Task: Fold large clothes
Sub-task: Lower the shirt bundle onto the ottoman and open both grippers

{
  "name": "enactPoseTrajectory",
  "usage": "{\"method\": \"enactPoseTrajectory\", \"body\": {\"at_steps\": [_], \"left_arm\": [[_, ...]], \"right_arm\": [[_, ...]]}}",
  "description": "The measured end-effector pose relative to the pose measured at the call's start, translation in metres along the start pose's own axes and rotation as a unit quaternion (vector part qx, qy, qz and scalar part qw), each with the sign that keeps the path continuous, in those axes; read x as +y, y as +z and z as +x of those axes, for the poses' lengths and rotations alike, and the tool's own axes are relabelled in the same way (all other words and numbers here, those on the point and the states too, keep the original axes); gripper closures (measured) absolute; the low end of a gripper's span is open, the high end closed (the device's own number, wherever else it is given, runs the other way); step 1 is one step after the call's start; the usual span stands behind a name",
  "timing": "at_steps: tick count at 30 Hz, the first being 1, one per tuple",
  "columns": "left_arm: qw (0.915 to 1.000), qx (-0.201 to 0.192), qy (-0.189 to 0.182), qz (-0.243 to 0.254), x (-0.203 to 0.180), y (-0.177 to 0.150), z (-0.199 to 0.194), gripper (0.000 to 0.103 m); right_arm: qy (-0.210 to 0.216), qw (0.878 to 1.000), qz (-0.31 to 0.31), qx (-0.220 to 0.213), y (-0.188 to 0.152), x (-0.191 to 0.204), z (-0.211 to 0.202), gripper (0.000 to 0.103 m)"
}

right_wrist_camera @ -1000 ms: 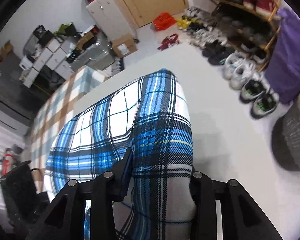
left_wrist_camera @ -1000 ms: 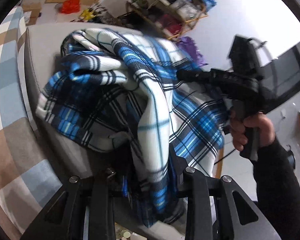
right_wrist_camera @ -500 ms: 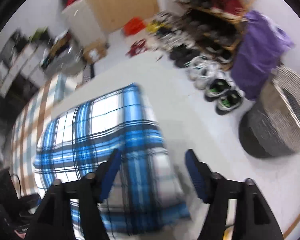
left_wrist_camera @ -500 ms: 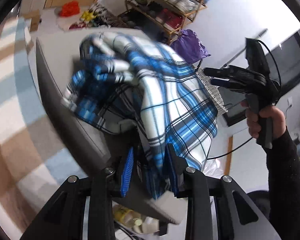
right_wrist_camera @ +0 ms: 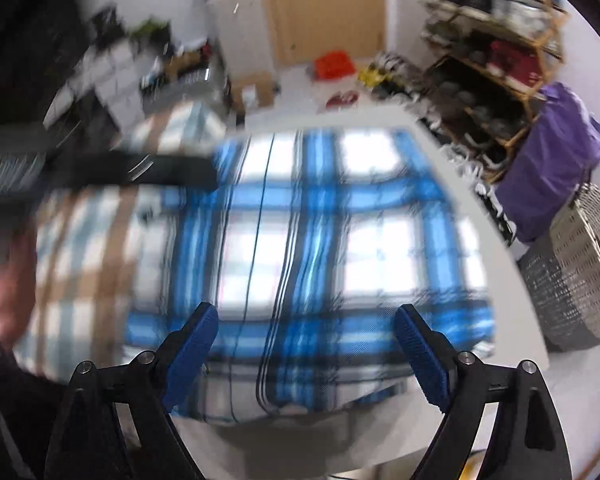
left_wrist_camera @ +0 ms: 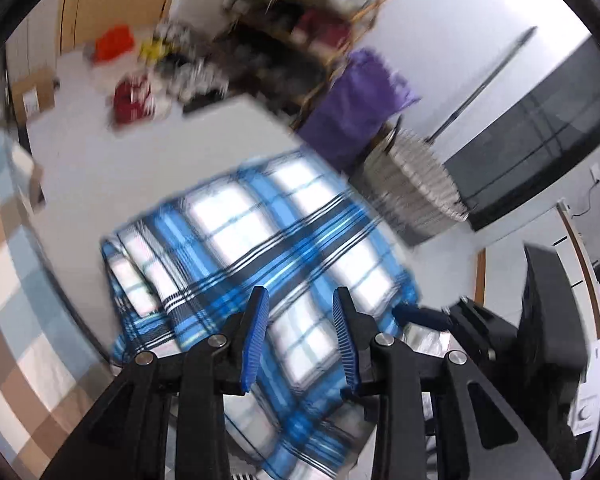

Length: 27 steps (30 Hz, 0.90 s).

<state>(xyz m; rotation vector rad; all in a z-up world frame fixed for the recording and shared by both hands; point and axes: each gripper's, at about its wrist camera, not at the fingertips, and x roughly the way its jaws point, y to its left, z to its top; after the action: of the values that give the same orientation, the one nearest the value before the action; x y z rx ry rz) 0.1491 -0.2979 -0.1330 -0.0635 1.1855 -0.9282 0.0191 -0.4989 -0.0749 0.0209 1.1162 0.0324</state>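
A blue, white and black plaid garment (left_wrist_camera: 260, 248) lies folded flat on the white table (left_wrist_camera: 120, 168); it also shows in the right wrist view (right_wrist_camera: 308, 256). My left gripper (left_wrist_camera: 300, 300) is above its near part, jaws apart and holding nothing. My right gripper (right_wrist_camera: 306, 320) hovers over the garment's near edge, jaws wide apart and empty. The right gripper's body (left_wrist_camera: 500, 340) shows at the lower right of the left wrist view. Both views are motion-blurred.
A woven basket (right_wrist_camera: 580, 272) stands on the floor right of the table, beside a purple bag (right_wrist_camera: 552, 160) and a shoe rack (right_wrist_camera: 492, 48). A checked brown and blue rug (left_wrist_camera: 8, 264) lies left of the table. Boxes and a door are beyond.
Both grippers have let go of the plaid garment and opened. The garment dropped from a held bunch to a flat fold on the table. Both grippers pulled back above it.
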Motion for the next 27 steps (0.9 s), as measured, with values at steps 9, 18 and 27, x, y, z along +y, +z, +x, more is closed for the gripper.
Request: {"method": "enactPoseTrajectory", "body": {"at_steps": [9, 18, 27], "left_arm": [[0.9908, 0.009, -0.081, -0.108, 0.047, -0.025, 0.011, 0.084], [0.9918, 0.024, -0.076, -0.100, 0.044, -0.025, -0.001, 0.083], [0.9892, 0.025, -0.094, -0.109, 0.052, -0.027, 0.002, 0.083]], "right_arm": [[0.013, 0.994, 0.015, 0.109, -0.027, -0.018, 0.042, 0.009], [0.079, 0.996, -0.005, 0.040, -0.003, 0.014, -0.003, 0.010], [0.003, 0.988, -0.085, 0.126, -0.029, 0.056, 0.035, 0.008]]}}
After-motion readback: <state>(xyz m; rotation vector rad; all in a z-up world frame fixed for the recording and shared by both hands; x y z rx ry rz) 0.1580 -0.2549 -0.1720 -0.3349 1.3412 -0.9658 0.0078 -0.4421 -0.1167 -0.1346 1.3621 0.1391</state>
